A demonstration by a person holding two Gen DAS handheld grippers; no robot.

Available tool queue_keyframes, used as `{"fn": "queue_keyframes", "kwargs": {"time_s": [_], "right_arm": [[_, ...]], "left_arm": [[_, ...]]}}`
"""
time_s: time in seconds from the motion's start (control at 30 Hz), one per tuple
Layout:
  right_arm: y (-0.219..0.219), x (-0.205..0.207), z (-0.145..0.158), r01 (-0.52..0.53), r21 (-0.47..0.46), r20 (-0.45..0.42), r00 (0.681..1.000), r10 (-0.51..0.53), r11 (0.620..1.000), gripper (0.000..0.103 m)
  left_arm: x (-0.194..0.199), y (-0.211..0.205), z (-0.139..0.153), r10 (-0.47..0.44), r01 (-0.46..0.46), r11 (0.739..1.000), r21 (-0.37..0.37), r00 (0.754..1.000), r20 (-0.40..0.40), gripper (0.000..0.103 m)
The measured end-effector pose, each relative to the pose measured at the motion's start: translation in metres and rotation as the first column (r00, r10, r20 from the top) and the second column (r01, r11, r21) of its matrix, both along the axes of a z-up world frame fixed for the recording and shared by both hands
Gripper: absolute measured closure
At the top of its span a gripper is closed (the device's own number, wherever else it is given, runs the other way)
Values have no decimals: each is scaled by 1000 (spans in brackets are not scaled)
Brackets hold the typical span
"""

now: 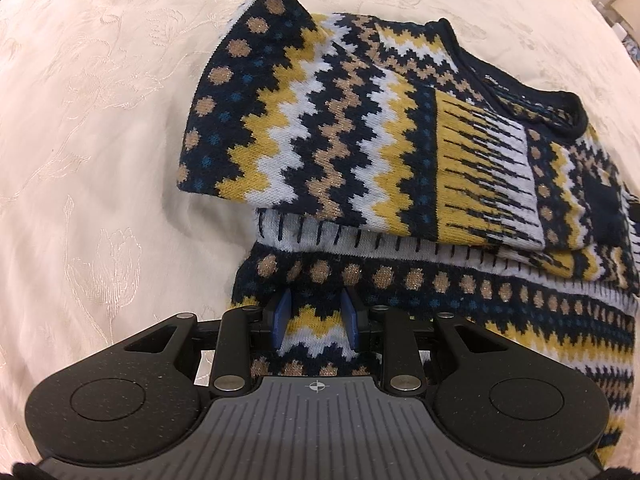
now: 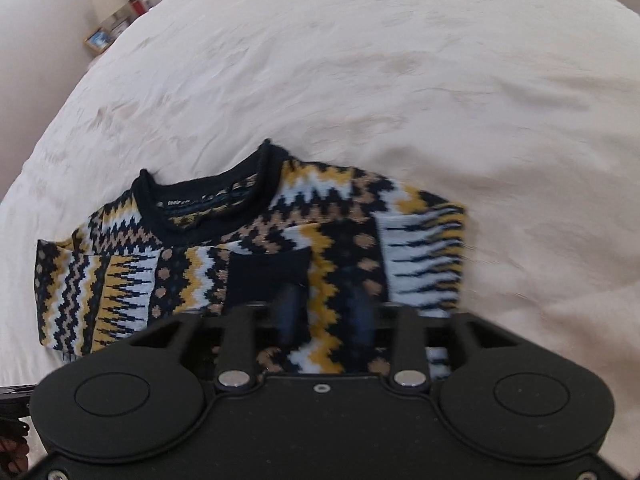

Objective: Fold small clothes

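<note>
A small knitted sweater [image 1: 360,152] in navy, yellow, white and tan zigzags lies on a cream bedspread [image 1: 100,120]. Its sleeves are folded in across the body and the navy collar [image 1: 560,104] is at the far right. My left gripper [image 1: 318,304] grips the lower hem part of the sweater, its blue fingers [image 1: 282,316] pressed into a pinch of the knit. In the right wrist view the sweater [image 2: 240,256] lies with the collar [image 2: 208,200] away from me. My right gripper [image 2: 326,300] holds the near edge of the sweater between its dark fingers [image 2: 288,312]. That view is blurred.
The cream bedspread [image 2: 400,80] stretches wide around the sweater on all sides. At the far left in the right wrist view a bedside shelf [image 2: 116,24] with a small framed picture and a red object stands beyond the bed's edge.
</note>
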State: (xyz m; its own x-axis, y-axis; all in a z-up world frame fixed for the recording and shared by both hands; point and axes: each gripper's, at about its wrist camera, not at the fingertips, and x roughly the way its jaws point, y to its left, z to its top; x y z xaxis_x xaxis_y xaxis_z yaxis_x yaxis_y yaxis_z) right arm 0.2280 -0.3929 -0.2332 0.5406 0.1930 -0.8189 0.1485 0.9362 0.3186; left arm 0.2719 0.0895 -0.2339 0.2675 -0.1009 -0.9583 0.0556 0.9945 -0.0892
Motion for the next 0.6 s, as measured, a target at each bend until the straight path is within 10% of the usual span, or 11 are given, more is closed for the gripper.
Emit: {"fn": "queue_keyframes", "kwargs": {"time_s": [0.23, 0.3, 0.6], "right_arm": [[12, 21, -28, -24, 17, -65, 998, 25, 1000, 51], [18, 21, -28, -37, 27, -57, 998, 38, 999, 75], [13, -30, 65, -62, 127, 214, 976, 33, 990, 91]], "left_arm": [[0, 0, -1, 10, -10, 1000, -5, 1000, 3, 75], [-1, 0, -1, 13, -13, 1000, -7, 1000, 6, 75], [-5, 9, 23, 24, -23, 1000, -14, 999, 48, 75]]}}
